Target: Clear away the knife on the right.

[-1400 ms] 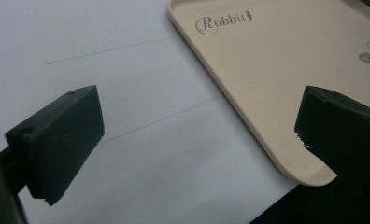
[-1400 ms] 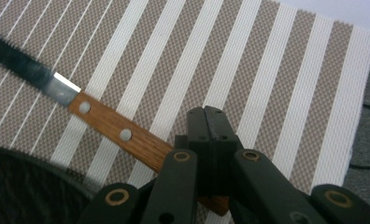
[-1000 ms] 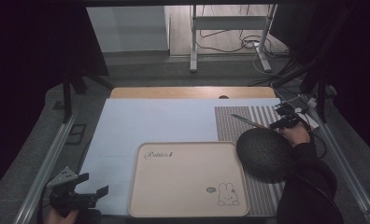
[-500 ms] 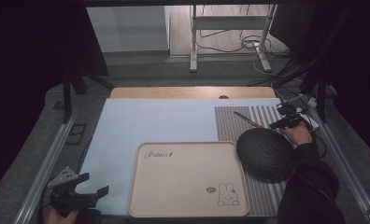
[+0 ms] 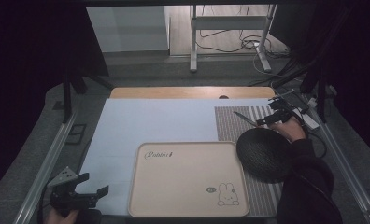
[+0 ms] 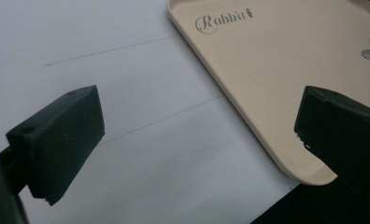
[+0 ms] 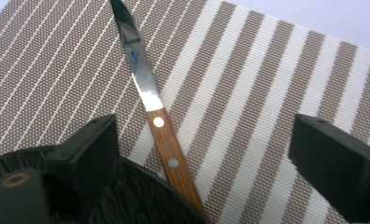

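Note:
A knife point(image 7: 148, 91) with a steel blade and a wooden handle lies on the striped brown placemat point(image 7: 267, 79). The handle's near end meets the rim of a black textured plate point(image 7: 127, 200). My right gripper point(image 7: 209, 140) stands open, one jaw on each side of the handle, gripping nothing. In the high view, the right gripper point(image 5: 268, 116) sits at the far right of the mat, with the knife point(image 5: 245, 118) and the plate point(image 5: 265, 154) beside it. My left gripper point(image 5: 93, 184) rests open at the near left corner, beside the beige rabbit tray point(image 5: 188, 179).
A pale blue sheet point(image 5: 160, 121) covers the table, and wood shows along its far edge point(image 5: 188, 92). In the left gripper view, the open left gripper point(image 6: 202, 130) hovers over the tray's corner point(image 6: 267, 93). Metal rails run down both sides of the table.
The right hand has shifted slightly toward the far side over the knife. The knife, plate and left gripper stay where they were.

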The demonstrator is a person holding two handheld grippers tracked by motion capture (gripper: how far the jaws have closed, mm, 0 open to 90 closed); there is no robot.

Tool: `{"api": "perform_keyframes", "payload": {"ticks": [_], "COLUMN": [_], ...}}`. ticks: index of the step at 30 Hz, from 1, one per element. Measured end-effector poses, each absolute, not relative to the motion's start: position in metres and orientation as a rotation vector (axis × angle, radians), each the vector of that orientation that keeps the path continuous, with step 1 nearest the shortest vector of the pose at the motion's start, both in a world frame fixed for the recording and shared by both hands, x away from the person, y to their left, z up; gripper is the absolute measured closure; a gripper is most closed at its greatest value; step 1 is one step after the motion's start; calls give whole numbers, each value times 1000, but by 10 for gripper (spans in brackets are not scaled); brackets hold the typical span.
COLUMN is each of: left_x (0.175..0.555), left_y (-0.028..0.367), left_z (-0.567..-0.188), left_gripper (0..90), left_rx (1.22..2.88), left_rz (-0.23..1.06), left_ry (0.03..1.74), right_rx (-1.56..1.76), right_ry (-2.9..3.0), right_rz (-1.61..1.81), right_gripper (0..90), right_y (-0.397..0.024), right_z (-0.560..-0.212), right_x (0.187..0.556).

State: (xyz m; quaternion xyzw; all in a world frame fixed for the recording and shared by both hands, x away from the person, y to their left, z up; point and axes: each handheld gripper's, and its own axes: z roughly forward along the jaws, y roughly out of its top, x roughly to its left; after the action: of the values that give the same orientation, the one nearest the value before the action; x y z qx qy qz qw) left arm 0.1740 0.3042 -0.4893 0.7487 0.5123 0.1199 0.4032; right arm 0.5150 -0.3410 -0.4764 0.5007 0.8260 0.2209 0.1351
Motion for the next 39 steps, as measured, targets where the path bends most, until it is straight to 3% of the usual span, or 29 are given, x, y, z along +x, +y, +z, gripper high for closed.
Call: {"api": "perform_keyframes", "payload": {"ticks": [3,11,21,25,28,33,39], "left_x": [174,174,174,174,174,174,174], "left_y": [304,304,305,306,306,306,306], "left_z": [-489,-489,-490,-490,-490,-490,-490], "left_gripper": [17,17,18,17,18,18,18], "left_rx": [1889,1889,1878,1878,1878,1878,1877], "left_rz": [303,303,296,296,296,296,295], "left_ry": [1294,1294,1300,1298,1298,1298,1300], "right_rx": [1427,1387,1389,1378,1327,1289,1254], "right_ry": [2443,2501,2511,2511,2537,2580,2614], "right_rz": [630,616,524,504,534,552,590], "right_gripper": [0,0,18,130,438,770,775], "right_y": [-330,-309,-311,-316,-321,-331,-338], "right_z": [-478,-479,-502,-505,-497,-494,-494], "right_x": [517,524,537,537,534,531,533]}}
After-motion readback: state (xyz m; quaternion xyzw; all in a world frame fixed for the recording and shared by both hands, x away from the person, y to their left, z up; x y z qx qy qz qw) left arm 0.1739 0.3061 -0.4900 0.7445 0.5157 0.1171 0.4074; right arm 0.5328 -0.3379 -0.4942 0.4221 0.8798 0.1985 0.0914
